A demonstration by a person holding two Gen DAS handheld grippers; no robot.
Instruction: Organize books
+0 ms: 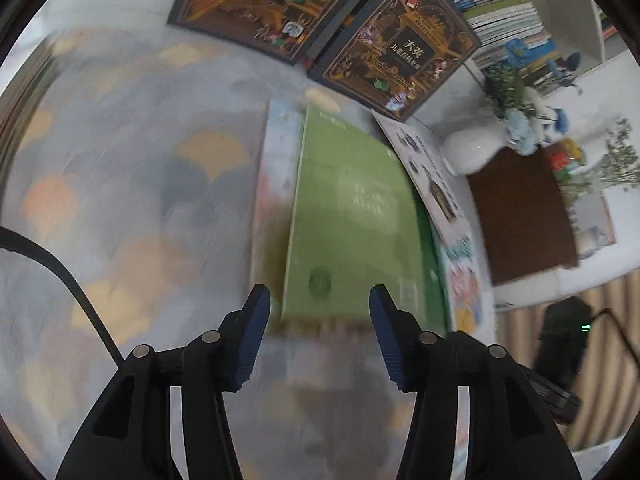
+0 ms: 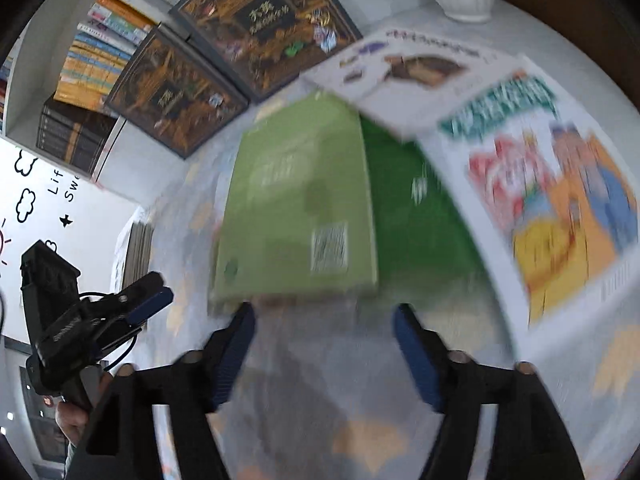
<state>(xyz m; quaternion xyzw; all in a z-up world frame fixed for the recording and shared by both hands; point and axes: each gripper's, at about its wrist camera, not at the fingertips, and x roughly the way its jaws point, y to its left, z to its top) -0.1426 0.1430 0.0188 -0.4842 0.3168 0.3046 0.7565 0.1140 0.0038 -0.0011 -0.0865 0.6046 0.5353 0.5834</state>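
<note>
A light green book [image 1: 352,216] lies on top of a loose pile on the patterned tablecloth, also seen in the right wrist view [image 2: 296,200]. A darker green book [image 2: 416,216] lies under it. A white picture book with colourful cartoons [image 2: 560,208] and a white book with insect pictures [image 2: 408,68] overlap the pile's right side. Two dark ornate encyclopedia volumes [image 1: 400,52] [image 2: 248,28] lie behind. My left gripper [image 1: 320,300] is open, just short of the green book's near edge. My right gripper [image 2: 324,316] is open at the same edge. The left gripper also shows in the right wrist view [image 2: 156,300].
A bookshelf with many upright books [image 2: 100,48] stands behind the table. A white vase [image 1: 468,148] with flowers stands at the right. A brown board [image 1: 524,216] lies past it. A black cable [image 1: 72,284] runs at the left.
</note>
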